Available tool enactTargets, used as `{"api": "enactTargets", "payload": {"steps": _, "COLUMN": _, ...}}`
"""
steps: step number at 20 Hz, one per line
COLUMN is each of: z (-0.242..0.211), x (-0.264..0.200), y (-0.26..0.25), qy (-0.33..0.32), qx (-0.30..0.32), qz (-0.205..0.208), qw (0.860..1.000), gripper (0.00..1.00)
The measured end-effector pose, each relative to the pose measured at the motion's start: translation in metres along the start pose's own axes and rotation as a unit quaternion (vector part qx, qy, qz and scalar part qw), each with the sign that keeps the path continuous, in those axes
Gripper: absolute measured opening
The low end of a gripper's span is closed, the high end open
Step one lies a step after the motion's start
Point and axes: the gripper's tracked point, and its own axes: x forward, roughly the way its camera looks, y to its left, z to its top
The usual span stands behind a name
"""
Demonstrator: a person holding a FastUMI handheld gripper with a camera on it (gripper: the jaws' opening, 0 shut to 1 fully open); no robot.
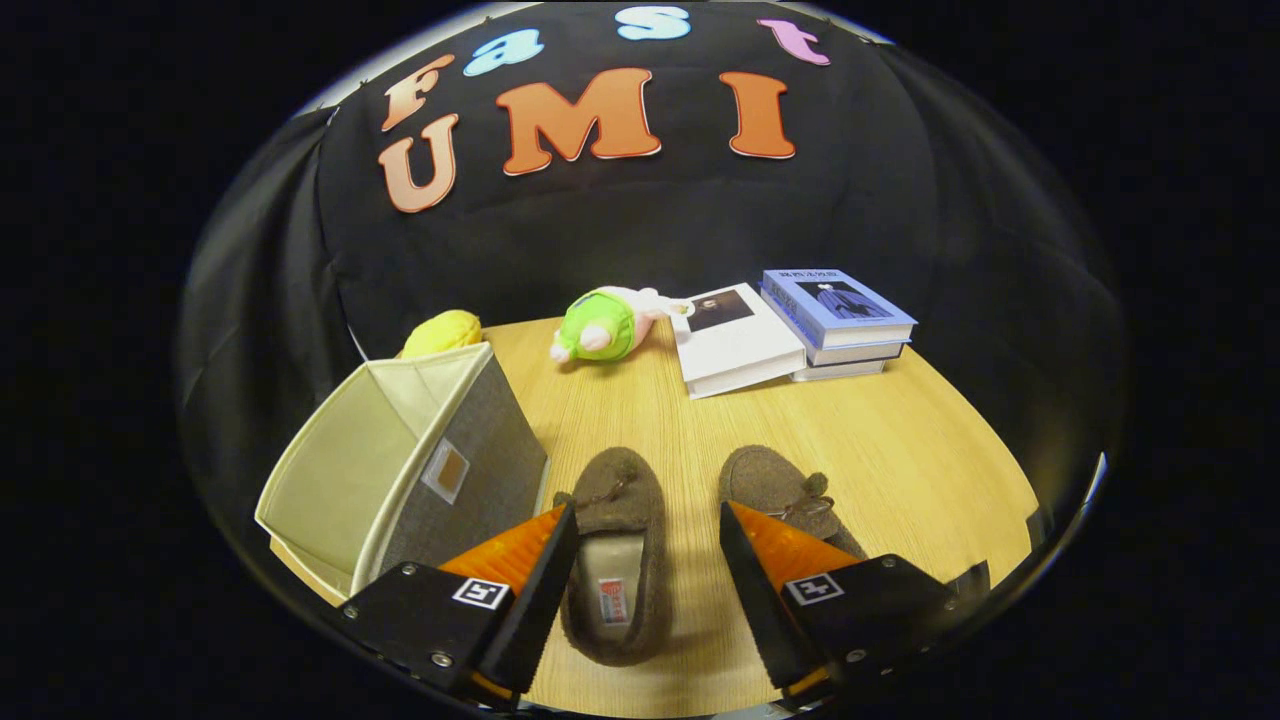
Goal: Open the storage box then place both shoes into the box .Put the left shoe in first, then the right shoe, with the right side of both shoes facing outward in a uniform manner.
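Observation:
Two brown fuzzy slippers lie side by side on the wooden table, toes pointing away from me. The left slipper (617, 545) sits between my fingers, its pale insole facing up. The right slipper (775, 485) lies just ahead of the right finger, partly covered by it. My gripper (648, 525) is open, hovering above the slippers without touching them. The storage box (400, 465), grey fabric with a cream lining, stands open-topped just beyond the left finger.
Beyond the slippers lie a green and pink plush toy (600, 325), a white book (735, 340) and a stack of books with a blue cover (838, 315). A yellow plush (443, 332) sits behind the box. The table edge (1010, 470) curves round on the right.

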Motion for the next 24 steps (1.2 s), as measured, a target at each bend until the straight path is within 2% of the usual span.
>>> {"api": "enactTargets", "payload": {"steps": 2, "z": -0.012, "x": 0.006, "y": 0.002, "qy": 0.014, "qx": 0.003, "qz": 0.004, "qw": 1.0, "gripper": 0.77}}
{"api": "enactTargets", "payload": {"steps": 4, "z": -0.021, "x": 0.016, "y": 0.006, "qy": 0.03, "qx": 0.01, "qz": 0.01, "qw": 0.999, "gripper": 0.64}}
{"api": "enactTargets", "payload": {"steps": 5, "z": -0.026, "x": 0.021, "y": 0.006, "qy": 0.038, "qx": 0.012, "qz": 0.01, "qw": 0.999, "gripper": 0.54}}
{"api": "enactTargets", "payload": {"steps": 7, "z": -0.035, "x": 0.028, "y": 0.005, "qy": 0.053, "qx": 0.01, "qz": 0.006, "qw": 0.999, "gripper": 0.43}}
{"api": "enactTargets", "payload": {"steps": 16, "z": -0.068, "x": 0.054, "y": 0.0, "qy": 0.112, "qx": 0.017, "qz": -0.01, "qw": 0.994, "gripper": 0.41}}
{"api": "enactTargets", "payload": {"steps": 17, "z": -0.07, "x": 0.055, "y": 0.003, "qy": 0.115, "qx": 0.028, "qz": -0.007, "qw": 0.993, "gripper": 0.3}}
{"api": "enactTargets", "payload": {"steps": 20, "z": -0.069, "x": 0.058, "y": 0.003, "qy": 0.122, "qx": 0.047, "qz": -0.013, "qw": 0.991, "gripper": 0.17}}
{"api": "enactTargets", "payload": {"steps": 21, "z": -0.067, "x": 0.058, "y": 0.002, "qy": 0.12, "qx": 0.052, "qz": -0.02, "qw": 0.991, "gripper": 0.08}}
{"api": "enactTargets", "payload": {"steps": 23, "z": -0.063, "x": 0.058, "y": 0.0, "qy": 0.114, "qx": 0.069, "qz": -0.032, "qw": 0.991, "gripper": 0.01}}
{"api": "enactTargets", "payload": {"steps": 24, "z": -0.06, "x": 0.055, "y": 0.001, "qy": 0.115, "qx": 0.074, "qz": -0.033, "qw": 0.99, "gripper": 0.01}}
